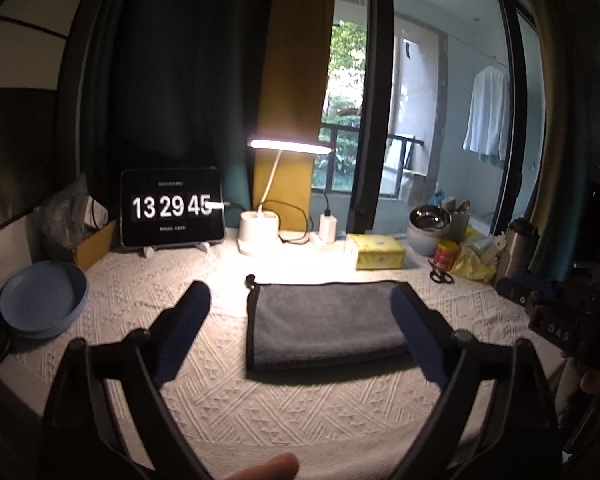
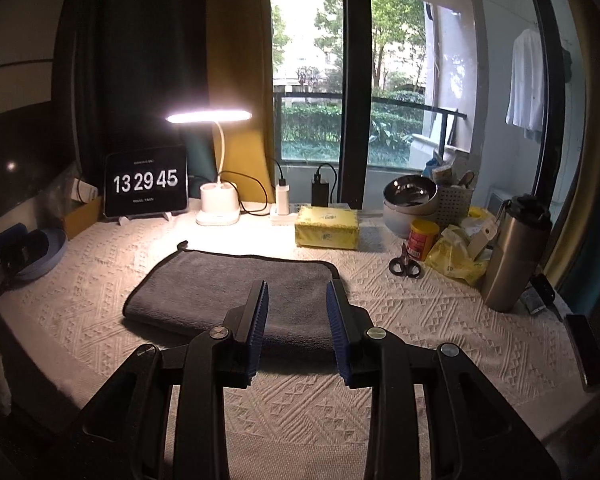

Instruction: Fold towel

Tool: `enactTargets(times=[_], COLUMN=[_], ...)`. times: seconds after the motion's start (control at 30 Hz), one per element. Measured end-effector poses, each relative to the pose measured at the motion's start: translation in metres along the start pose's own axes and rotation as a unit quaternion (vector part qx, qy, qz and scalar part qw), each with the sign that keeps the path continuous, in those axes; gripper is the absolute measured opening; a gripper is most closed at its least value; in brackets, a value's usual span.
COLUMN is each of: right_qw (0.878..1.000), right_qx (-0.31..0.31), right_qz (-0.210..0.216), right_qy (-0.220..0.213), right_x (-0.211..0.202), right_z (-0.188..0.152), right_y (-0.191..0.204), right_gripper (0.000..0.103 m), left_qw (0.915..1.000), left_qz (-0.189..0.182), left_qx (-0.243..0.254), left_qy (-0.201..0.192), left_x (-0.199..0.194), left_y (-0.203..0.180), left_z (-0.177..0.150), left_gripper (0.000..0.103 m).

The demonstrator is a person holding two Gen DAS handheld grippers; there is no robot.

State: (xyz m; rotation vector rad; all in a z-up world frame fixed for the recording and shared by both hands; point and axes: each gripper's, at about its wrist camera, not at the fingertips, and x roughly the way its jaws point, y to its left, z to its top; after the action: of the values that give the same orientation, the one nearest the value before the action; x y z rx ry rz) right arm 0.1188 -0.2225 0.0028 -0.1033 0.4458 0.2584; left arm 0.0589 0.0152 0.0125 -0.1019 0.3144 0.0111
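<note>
A grey towel (image 1: 324, 320) with black trim lies folded flat on the white patterned tablecloth (image 1: 260, 408), a small loop at its far left corner. It also shows in the right wrist view (image 2: 228, 292). My left gripper (image 1: 302, 296) is wide open above the cloth, its fingers either side of the towel's near part, holding nothing. My right gripper (image 2: 297, 286) is open with a narrower gap, above the towel's near right edge, holding nothing. The right gripper also shows at the right edge of the left wrist view (image 1: 556, 316).
A blue plate stack (image 1: 44, 300) sits at the left. At the back stand a tablet clock (image 1: 172, 208), a lit desk lamp (image 1: 260, 236) and a yellow tissue pack (image 2: 326, 228). Scissors (image 2: 404, 266), a red can (image 2: 422, 238), bowls (image 2: 410, 200) and a steel bottle (image 2: 512, 252) crowd the right.
</note>
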Motion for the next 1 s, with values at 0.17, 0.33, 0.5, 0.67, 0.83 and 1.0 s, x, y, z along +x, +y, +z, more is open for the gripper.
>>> enactTargets(times=[0.17,0.33,0.5,0.67,0.83,1.0], right_qw=[1.000,0.999,0.997,0.994,0.991,0.987], right_qx=[0.001,-0.002,-0.003,-0.004,-0.007,-0.011], right_qz=[-0.006,-0.016,-0.026,-0.024,-0.030,-0.041], right_qy=[-0.025,-0.049,-0.074,-0.111,-0.133,-0.157], right_x=[-0.027,-0.051,-0.073,-0.099,-0.117,-0.137], right_z=[0.003,0.007,0.012,0.020,0.029,0.036], right_y=[-0.002,-0.002,-0.003,-0.002,-0.004,-0.007], right_gripper=[0.041,0.042,0.043,0.058,0.059,0.060], left_qw=[0.9990,0.9973,0.9945,0.9928,0.9898,0.9883], left_qz=[0.012,0.016,0.016,0.008,0.010,-0.017], left_qx=[0.021,0.028,0.037,0.030,0.018,0.002], left_qy=[-0.038,-0.066,-0.097,-0.115,-0.141,-0.152], left_x=[-0.023,-0.040,-0.061,-0.081,-0.099,-0.110], left_y=[-0.005,-0.010,-0.015,-0.016,-0.015,-0.013], left_z=[0.004,0.010,0.016,0.028,0.046,0.062], left_gripper=[0.095,0.097,0.097,0.097,0.097,0.097])
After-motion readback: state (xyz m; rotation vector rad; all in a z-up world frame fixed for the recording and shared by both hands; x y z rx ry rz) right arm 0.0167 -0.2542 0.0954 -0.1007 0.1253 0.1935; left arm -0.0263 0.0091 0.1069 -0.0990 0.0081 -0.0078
